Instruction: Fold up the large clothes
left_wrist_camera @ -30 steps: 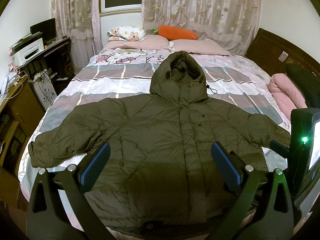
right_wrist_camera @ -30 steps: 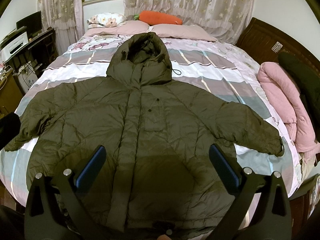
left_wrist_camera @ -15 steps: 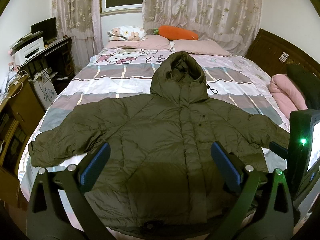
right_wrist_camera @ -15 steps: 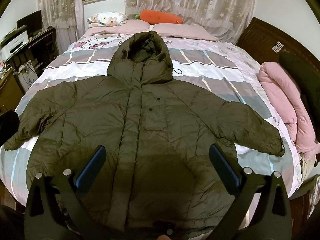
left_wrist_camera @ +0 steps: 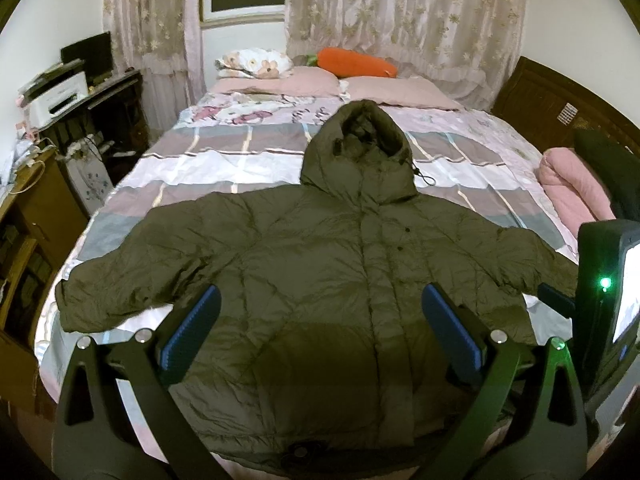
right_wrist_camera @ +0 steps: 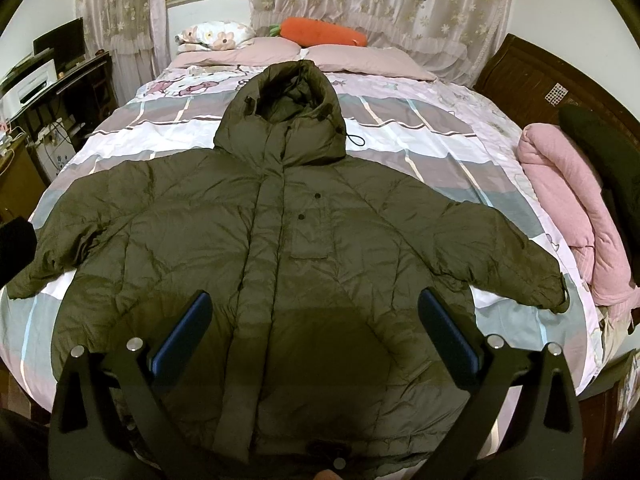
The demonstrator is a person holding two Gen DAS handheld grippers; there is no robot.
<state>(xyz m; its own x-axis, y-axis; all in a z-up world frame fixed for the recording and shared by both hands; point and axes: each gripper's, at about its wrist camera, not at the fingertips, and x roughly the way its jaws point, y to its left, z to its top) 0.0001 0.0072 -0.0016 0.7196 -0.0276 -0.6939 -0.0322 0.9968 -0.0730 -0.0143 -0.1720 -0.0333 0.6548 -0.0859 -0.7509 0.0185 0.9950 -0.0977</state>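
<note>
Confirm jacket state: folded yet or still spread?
Spread. The jacket lies flat, front up, on the bed, both sleeves out to the sides, hood toward the pillows. No fold shows. Both claws are open and hold nothing.

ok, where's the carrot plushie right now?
In both wrist views the carrot plushie lies at the head of the bed, on the pink pillows by the curtain, right of the floral pillow, beyond the coat's hood.

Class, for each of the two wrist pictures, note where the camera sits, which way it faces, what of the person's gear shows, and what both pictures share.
Left wrist: behind the open left tongs, facing up the bed over the jacket; the other device shows at right.
Right wrist: behind the open right tongs, facing the jacket from further right.
Shared: jacket, carrot pillow, curtains.
</note>
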